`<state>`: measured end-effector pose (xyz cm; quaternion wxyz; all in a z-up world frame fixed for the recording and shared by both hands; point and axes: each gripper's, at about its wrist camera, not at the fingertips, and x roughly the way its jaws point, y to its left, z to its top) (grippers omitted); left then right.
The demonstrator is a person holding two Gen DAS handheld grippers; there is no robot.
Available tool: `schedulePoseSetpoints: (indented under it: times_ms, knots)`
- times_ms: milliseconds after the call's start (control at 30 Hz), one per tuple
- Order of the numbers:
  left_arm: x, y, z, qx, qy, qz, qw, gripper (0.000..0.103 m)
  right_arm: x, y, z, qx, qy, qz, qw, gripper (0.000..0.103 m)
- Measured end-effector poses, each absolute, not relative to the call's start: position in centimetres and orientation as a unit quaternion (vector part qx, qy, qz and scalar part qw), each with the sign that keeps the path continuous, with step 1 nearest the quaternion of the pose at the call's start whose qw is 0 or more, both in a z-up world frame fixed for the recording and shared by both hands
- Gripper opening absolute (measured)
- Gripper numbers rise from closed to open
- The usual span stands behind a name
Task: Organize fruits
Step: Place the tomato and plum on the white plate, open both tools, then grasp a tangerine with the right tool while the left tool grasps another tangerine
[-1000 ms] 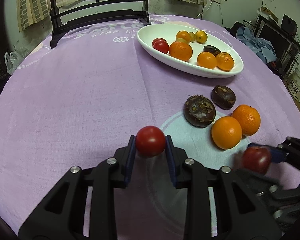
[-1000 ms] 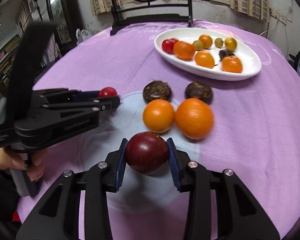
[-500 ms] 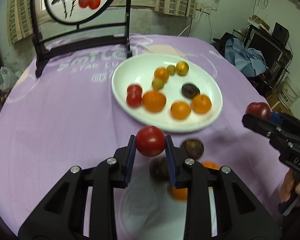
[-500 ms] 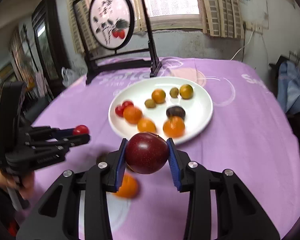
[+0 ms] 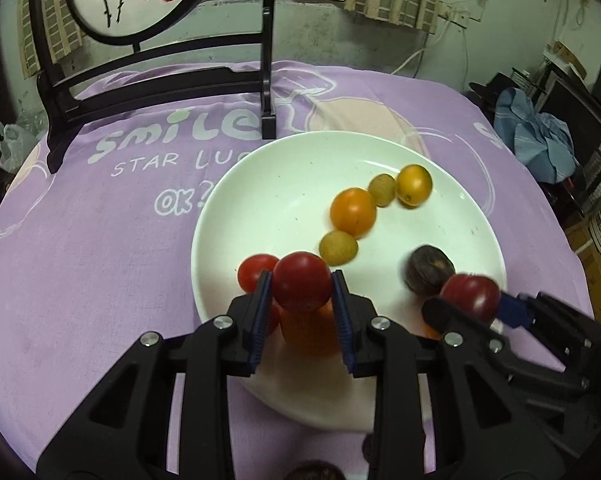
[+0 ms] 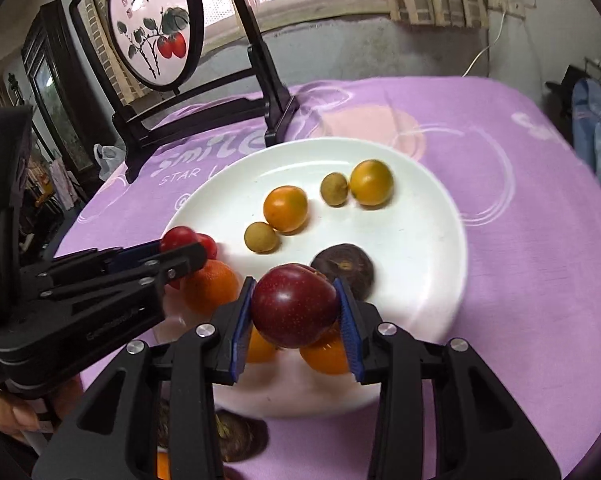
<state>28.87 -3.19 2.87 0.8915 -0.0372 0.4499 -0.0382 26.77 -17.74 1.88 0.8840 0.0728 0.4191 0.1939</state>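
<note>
purple cloth [image 5: 100, 264], white plate [image 5: 284, 184]: your left gripper [image 5: 302, 300] clamps a tomato [image 5: 302, 286], your right gripper [image 6: 296, 312] a plum [image 6: 294, 310], both over the plate.

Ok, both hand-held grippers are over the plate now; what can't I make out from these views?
- Left wrist: the orange under the held tomato is hidden by it and blurred.
- Right wrist: two oranges sit behind the held plum.
- Right wrist: dark fruit off the plate, hidden by the right hand-held gripper.
</note>
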Motion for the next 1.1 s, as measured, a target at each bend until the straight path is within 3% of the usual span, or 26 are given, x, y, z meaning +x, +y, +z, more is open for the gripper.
schedulePoseSetpoints:
  times_ms: [67,133,167,400,467,633,1100]
  knots:
    - [29.2,-2.5,2.9,-0.06,0.447,-0.024,0.892,0.06,26.5,-18.0,2.1,0.087,0.408,0.191,0.889,0.045]
    - [28.9,-2.0,3.3,-0.077,0.434,-0.022,0.897,0.068,26.1,-18.4,2.4,0.096,0.394,0.187,0.895,0.054]
    - [28.8,-1.9,3.5,-0.076,0.431,-0.022,0.899,0.07,25.9,-18.5,2.6,0.096,0.39,0.182,0.898,0.059]
    - [25.6,-1.8,5.2,-0.052,0.414,-0.028,0.908,0.076,23.1,-20.6,3.3,0.118,0.383,0.192,0.896,0.062]
    - [23.7,-1.9,5.3,-0.032,0.408,-0.028,0.912,0.087,21.9,-20.8,3.2,0.103,0.387,0.192,0.896,0.062]
    - [19.0,-1.8,4.9,0.019,0.386,-0.018,0.922,0.089,18.4,-21.2,2.9,0.063,0.386,0.189,0.901,0.062]
    - [13.3,2.6,0.5,-0.074,0.415,-0.016,0.907,0.09,9.0,-16.6,1.5,-0.131,0.377,0.231,0.887,0.062]
